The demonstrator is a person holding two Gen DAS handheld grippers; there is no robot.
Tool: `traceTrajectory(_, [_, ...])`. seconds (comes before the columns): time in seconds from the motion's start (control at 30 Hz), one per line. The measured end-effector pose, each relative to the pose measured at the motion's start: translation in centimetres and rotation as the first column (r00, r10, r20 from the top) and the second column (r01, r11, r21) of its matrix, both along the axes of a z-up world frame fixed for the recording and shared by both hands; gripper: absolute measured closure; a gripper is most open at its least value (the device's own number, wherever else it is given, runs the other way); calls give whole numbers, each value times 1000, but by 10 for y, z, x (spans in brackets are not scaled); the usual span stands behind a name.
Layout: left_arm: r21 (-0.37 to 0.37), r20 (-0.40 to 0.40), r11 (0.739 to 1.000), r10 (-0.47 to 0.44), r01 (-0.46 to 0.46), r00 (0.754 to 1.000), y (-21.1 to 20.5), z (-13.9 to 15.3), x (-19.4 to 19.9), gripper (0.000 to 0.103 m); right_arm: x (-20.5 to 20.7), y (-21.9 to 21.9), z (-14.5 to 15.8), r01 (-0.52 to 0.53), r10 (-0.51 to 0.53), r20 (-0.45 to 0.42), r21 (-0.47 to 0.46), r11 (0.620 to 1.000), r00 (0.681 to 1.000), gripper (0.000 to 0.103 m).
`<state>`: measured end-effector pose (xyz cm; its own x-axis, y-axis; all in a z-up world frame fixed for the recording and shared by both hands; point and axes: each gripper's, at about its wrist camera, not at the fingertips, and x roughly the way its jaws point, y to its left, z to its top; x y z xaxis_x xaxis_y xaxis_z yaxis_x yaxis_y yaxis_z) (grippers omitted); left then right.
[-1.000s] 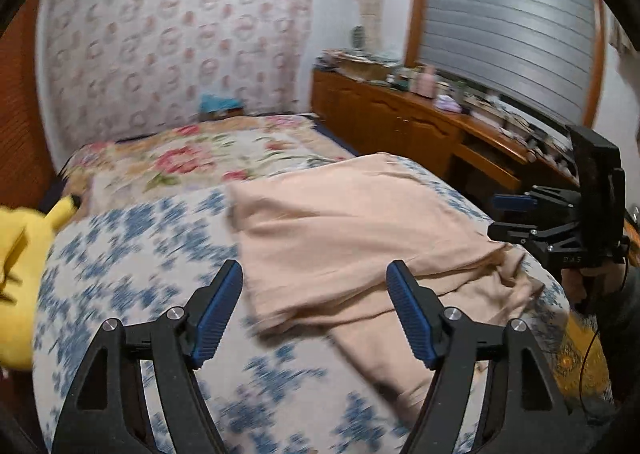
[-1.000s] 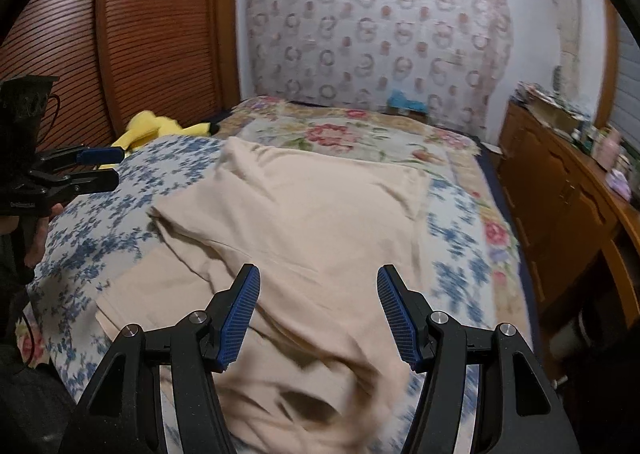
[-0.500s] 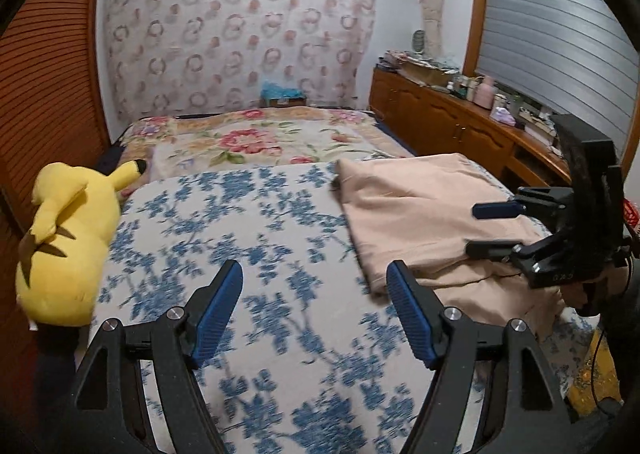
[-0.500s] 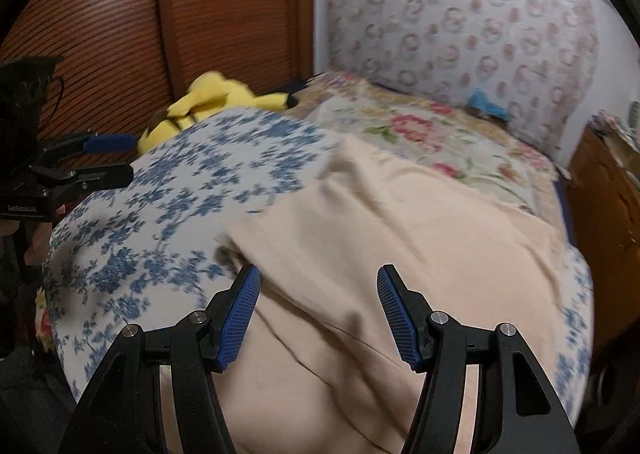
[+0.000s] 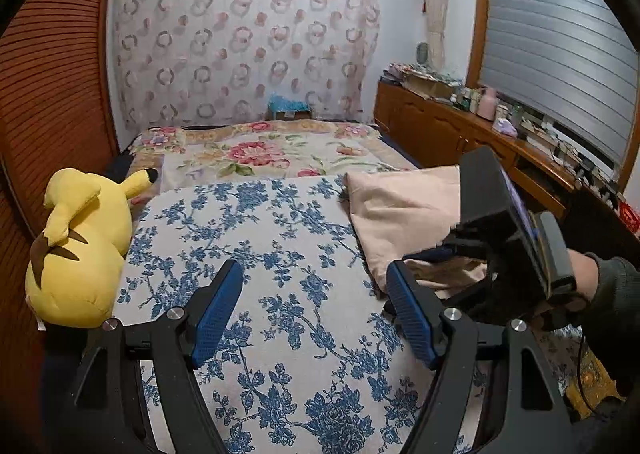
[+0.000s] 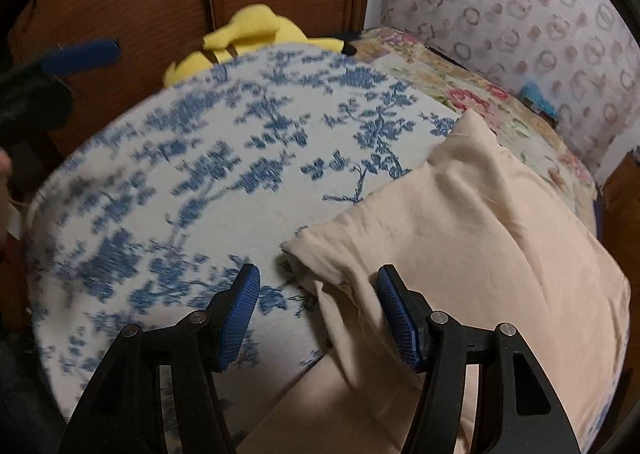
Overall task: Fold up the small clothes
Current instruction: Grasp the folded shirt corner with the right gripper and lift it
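A beige garment [image 6: 460,234] lies folded on the right part of the blue-flowered bed cover [image 6: 200,174]. My right gripper [image 6: 320,314] hovers over its near left corner with its jaws closing. That corner and its folded edge lie between the fingers, and the pads are not pressing on it. My left gripper [image 5: 312,310] stands open over bare cover just left of the garment [image 5: 400,206], with nothing between its fingers. A person's hand [image 5: 580,294] carries the right gripper at the garment's near edge. One blue finger [image 6: 80,54] of the left gripper shows at the upper left.
A yellow plush toy [image 5: 80,246] lies at the bed's left edge against a brown slatted wall [image 5: 48,94]. A pink-flowered blanket [image 5: 260,154] covers the far half of the bed. A wooden sideboard [image 5: 460,134] with several bottles runs along the right.
Both grippers have swung to the left. The left one has left the garment and now hangs over bare cover. The right one has come down to the garment's left corner and narrowed slightly.
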<state>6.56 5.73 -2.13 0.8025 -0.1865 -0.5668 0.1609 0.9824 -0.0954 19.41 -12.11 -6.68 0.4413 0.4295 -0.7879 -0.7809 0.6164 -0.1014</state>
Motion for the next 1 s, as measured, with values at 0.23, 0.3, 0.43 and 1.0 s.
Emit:
traceTrajectory(0.23, [-15,15,1000,16,-16,1000,1,4,-5,28,11,-2,-2,21,-21,21,22,1000,1000,95])
traceTrajectory(0.3, [-15,19,1000,14,-13,1000,1,5,-6,28,11,-3,1,33,-34,31,53,998,999,97])
traceTrajectory(0.43, [-13,15,1000,6,-5,1000,-3,4,-5,28,8,-28,29,56,-65,60,136,989,996,97])
traceTrajectory(1.0, [-10,6,999,-46,46,999,-25,-2,-3,28,52,-164,106,402,-446,177,239,884,877,98])
